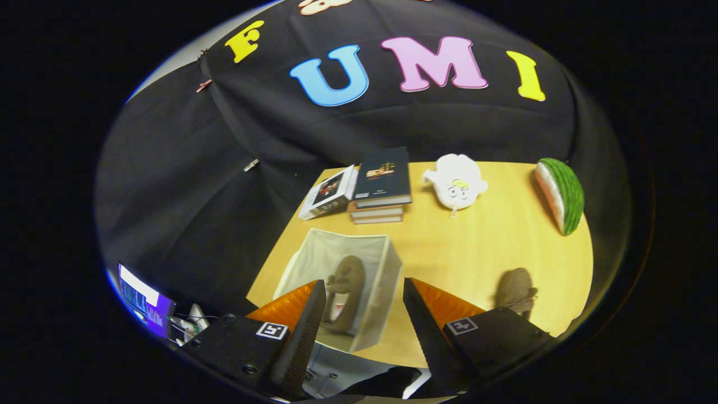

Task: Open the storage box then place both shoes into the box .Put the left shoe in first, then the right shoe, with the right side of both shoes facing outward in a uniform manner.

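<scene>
Gripper view: the open storage box [359, 264] already holds one brown shoe [345, 297], seen between the fingers of the claw [364, 314], which stands wide and empty. Second shoe [516, 289] lies on the wooden worktop [477, 241] to the right; fetching it looks next. Beyond: books [381, 185], plush toy [455, 180], watermelon slice [561, 193].

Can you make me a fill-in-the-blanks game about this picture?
1. One shoe already lies inside the ____.
2. The other shoe sits on the ____, beside the box.
3. The claw is ____ and holds nothing.
4. The toy lies between the books and the ____.

Missing words: box; table; open; watermelon
</scene>
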